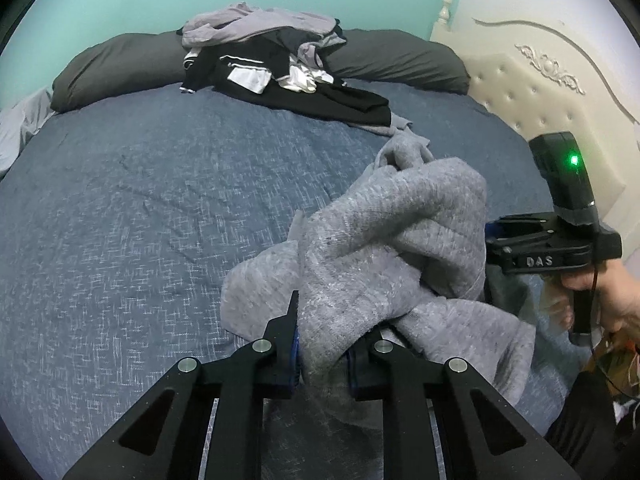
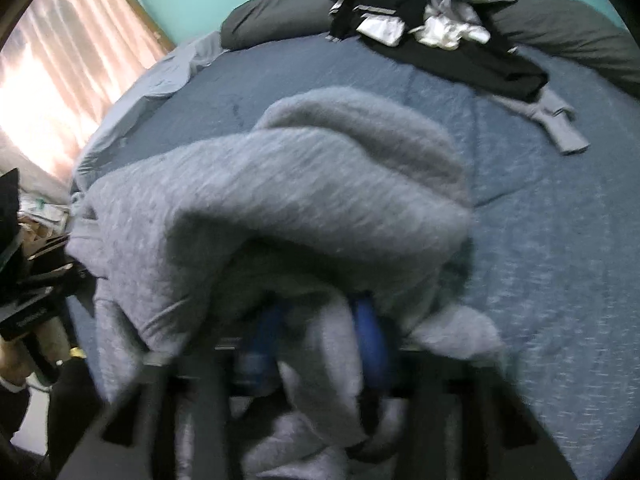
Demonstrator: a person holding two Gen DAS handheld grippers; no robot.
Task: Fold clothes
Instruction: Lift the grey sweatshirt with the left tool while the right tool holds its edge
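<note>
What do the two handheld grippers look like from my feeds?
Left gripper: black angular fingers, silver pivot pins, blue pads. Right gripper: black body marked "DAS", green light on its top module, thin cable by the grip; blue pads in its own blurred view.

Heathered grey garment (image 1: 384, 248) on blue, white-flecked bedspread (image 1: 140, 216).

The bed (image 1: 120, 200) is looked across at close range from behind each set of tongs, and the clothes pile (image 1: 272, 64) by the far pillows is shared by both views.
</note>
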